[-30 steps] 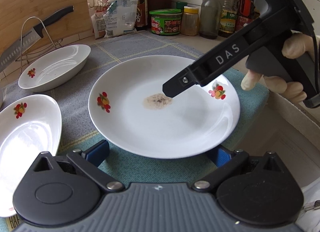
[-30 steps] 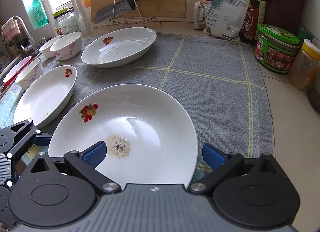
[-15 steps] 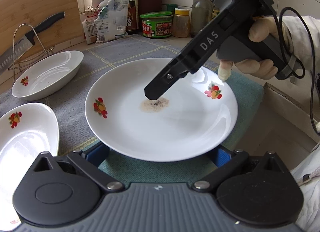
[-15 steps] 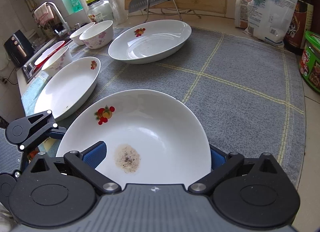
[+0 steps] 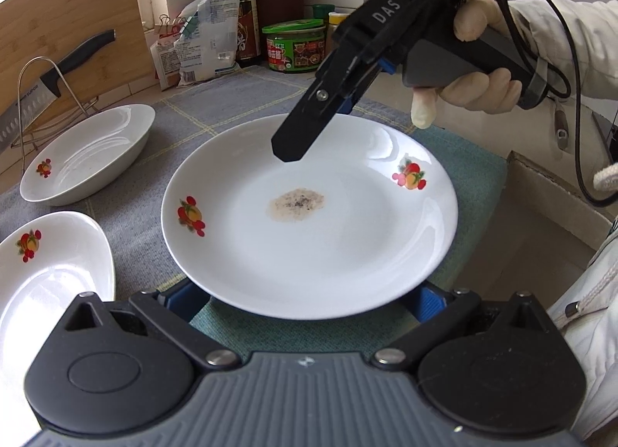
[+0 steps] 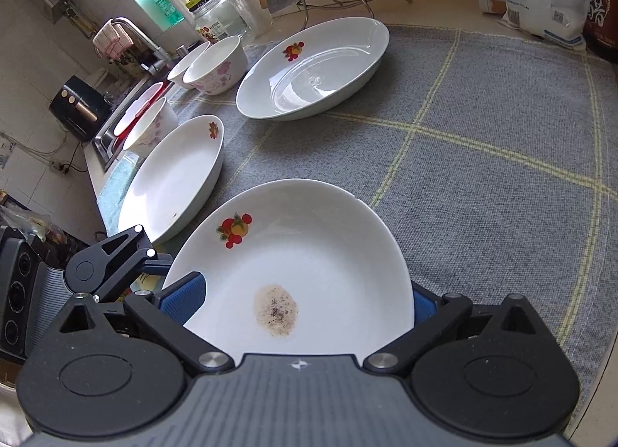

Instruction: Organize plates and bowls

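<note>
The left hand-held gripper (image 5: 305, 300) is held low at the near rim of the soiled plate (image 5: 309, 246). Its blue fingers (image 5: 181, 300) are spread wide apart, one on each side of that rim, and nothing is clamped. Whether they touch the china cannot be told. The plate lies straight ahead of this gripper, on a teal cloth (image 5: 475, 184) at the desk's front edge. It carries a speckled patch of residue (image 5: 296, 204) in its middle. Being round, it offers no long axis to line up with.

The right hand-held gripper (image 6: 301, 300) is carried above the same plate. Its fingers are likewise held apart, and the plate is seen between them from above. The left one is judged better placed to take the rim.

Against the frame a second back, the right gripper's tip has been lifted off the residue patch and drawn toward the plate's far rim. The plate itself has not been shifted.

Further off on the grey mat (image 6: 483, 176), two deep dishes (image 6: 174, 180) (image 6: 313, 68) are set apart. Small bowls (image 6: 216, 70) are grouped near the sink beyond.
</note>
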`<control>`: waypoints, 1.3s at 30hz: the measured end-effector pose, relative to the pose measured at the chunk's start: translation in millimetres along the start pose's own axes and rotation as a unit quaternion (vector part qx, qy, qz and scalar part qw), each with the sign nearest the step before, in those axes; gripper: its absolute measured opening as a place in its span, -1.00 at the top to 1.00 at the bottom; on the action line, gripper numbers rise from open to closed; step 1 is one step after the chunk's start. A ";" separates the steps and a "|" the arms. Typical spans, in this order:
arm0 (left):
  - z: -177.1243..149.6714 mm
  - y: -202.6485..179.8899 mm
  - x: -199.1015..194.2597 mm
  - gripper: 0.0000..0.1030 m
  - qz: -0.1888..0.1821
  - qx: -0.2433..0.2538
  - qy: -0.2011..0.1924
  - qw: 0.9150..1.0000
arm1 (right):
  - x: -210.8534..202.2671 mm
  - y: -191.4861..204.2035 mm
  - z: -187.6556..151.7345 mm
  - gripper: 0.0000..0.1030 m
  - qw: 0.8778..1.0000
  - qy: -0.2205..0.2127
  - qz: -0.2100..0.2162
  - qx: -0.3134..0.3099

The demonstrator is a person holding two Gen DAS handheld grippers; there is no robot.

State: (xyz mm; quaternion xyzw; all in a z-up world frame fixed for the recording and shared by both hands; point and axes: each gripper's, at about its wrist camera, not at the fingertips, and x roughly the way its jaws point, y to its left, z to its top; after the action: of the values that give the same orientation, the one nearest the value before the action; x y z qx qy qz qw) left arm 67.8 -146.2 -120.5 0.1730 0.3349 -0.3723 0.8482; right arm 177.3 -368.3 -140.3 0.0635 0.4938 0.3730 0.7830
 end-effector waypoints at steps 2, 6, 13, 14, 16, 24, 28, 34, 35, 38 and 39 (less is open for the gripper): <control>0.2 0.4 0.3 -1.00 0.000 0.000 0.001 1.000 | 0.3 1.7 0.3 -1.00 1.000 0.005 -0.003 -0.006; 1.7 0.4 1.3 -0.99 0.000 0.000 0.007 1.000 | 1.2 5.4 0.1 -1.00 1.000 0.013 -0.012 -0.016; 9.1 -0.5 -0.6 -0.99 0.001 0.000 0.009 1.000 | -2.6 3.9 1.9 -1.00 1.000 0.015 -0.011 -0.021; 11.3 -0.1 -0.7 -0.99 0.000 -0.001 0.010 1.000 | -3.6 3.3 2.5 -1.00 1.000 0.014 -0.013 -0.021; 15.2 0.0 -0.7 -0.99 0.001 0.003 0.008 1.000 | -7.3 1.8 3.5 -1.00 1.000 0.010 -0.015 -0.021; 34.0 2.7 8.8 -0.99 -0.004 0.011 -0.003 1.000 | -26.6 -10.1 9.2 -1.00 0.999 -0.012 -0.029 -0.018; 43.5 4.2 19.3 -0.99 -0.007 0.015 -0.004 1.000 | -35.9 -20.0 12.2 -1.00 0.999 -0.025 -0.035 -0.013; 56.9 6.5 33.7 -0.99 -0.010 0.022 -0.011 1.000 | -45.2 -35.9 15.3 -1.00 0.998 -0.038 -0.046 -0.005; 59.4 6.9 36.3 -0.99 -0.011 0.023 -0.011 1.000 | -46.5 -38.6 17.6 -1.00 0.998 -0.039 -0.047 -0.004; 64.7 8.7 43.3 -0.99 -0.013 0.025 -0.009 1.000 | -49.9 -45.8 20.5 -1.00 0.998 -0.044 -0.048 -0.001; 66.1 9.5 45.0 -0.99 -0.013 0.025 -0.009 1.000 | -50.8 -48.4 21.8 -1.00 0.998 -0.045 -0.049 -0.001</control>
State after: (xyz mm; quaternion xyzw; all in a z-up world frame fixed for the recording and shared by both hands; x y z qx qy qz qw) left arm 126.4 -199.0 -104.1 0.1868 0.3202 -0.3932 0.8414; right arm 208.5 -429.9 -115.1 0.0554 0.4600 0.3311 0.8220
